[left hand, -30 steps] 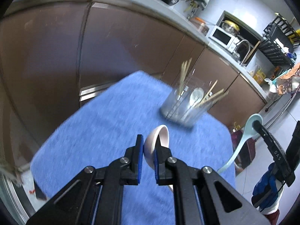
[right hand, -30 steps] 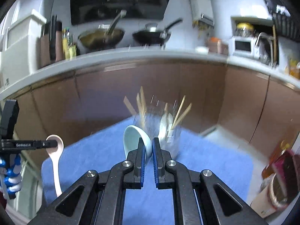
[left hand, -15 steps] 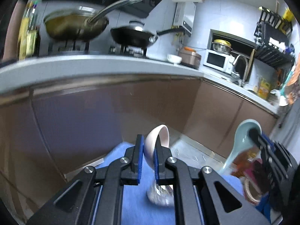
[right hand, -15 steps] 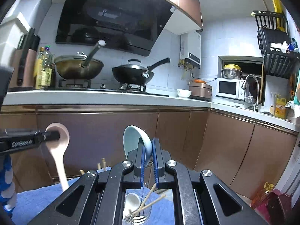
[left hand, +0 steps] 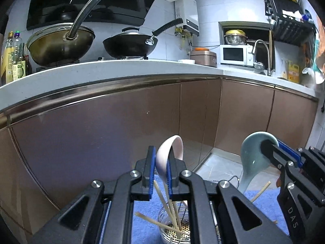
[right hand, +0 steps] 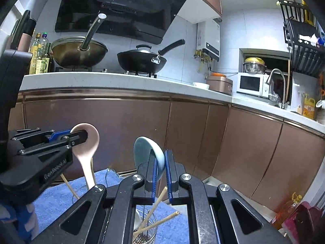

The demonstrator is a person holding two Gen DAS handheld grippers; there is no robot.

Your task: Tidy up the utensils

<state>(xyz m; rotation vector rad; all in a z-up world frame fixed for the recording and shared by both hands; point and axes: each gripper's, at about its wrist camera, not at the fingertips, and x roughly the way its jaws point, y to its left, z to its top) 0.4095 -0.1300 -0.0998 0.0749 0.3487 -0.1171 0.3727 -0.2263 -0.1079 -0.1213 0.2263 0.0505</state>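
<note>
Left wrist view: we see the left gripper (left hand: 160, 169) pinching the bowl of a pink spoon (left hand: 169, 156) between its blue pads, the spoon's handle hanging down toward a clear utensil holder (left hand: 174, 230) that stands on the blue towel (left hand: 145, 219) just below. Wooden chopsticks (left hand: 162, 201) lean inside the holder. To the right, we see the right gripper (left hand: 270, 149) clamped on a pale blue spoon (left hand: 251, 160), handle pointing down.

Right wrist view: we see the right gripper (right hand: 160, 171) closed on the pale blue spoon (right hand: 147, 151) above the utensil holder (right hand: 145, 235), where chopsticks (right hand: 156, 206) stick out. At left, the left gripper (right hand: 81, 135) grips the pink spoon (right hand: 87, 150) over the towel (right hand: 59, 199).
</note>
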